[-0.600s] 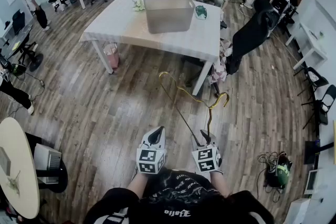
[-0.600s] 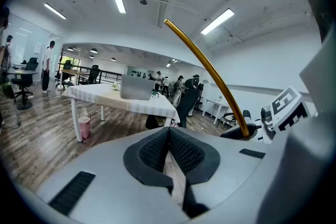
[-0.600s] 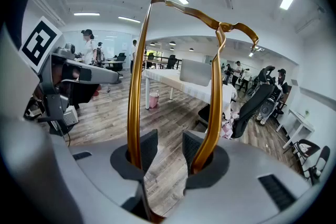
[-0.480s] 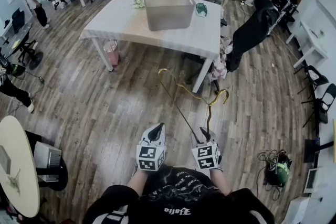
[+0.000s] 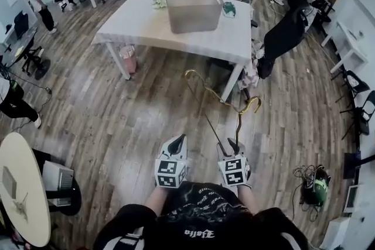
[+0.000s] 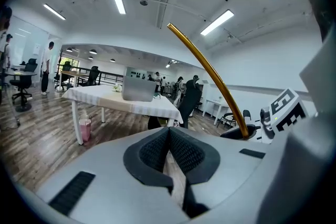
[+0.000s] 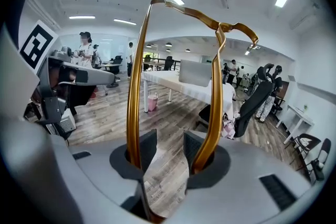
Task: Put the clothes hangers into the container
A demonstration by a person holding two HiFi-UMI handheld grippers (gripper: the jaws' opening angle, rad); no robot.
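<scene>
Shut on nothing at the left gripper [image 6: 168,131]. Spread partway at the right gripper [image 7: 169,149], threaded inside the gold hanger [image 7: 137,86], wires outside both jaws. Hold that spread, walk to the container [image 5: 193,9] on the far table [image 5: 140,26], and lower hook first.

One gold metal clothes hanger [image 5: 249,103] stands at lower centre-right of the head view, rising from the right gripper [image 5: 232,148]. Its hook curls to the right, and one bent shoulder reaches up-left. In the right gripper view its two arms pass the outer sides of the parted jaws (nothing lies between the pads). The container [image 5: 194,10], a translucent grey rectangular bin, sits upright and open-topped on the white table [image 5: 146,23] at upper centre, well apart from the hanger.
</scene>
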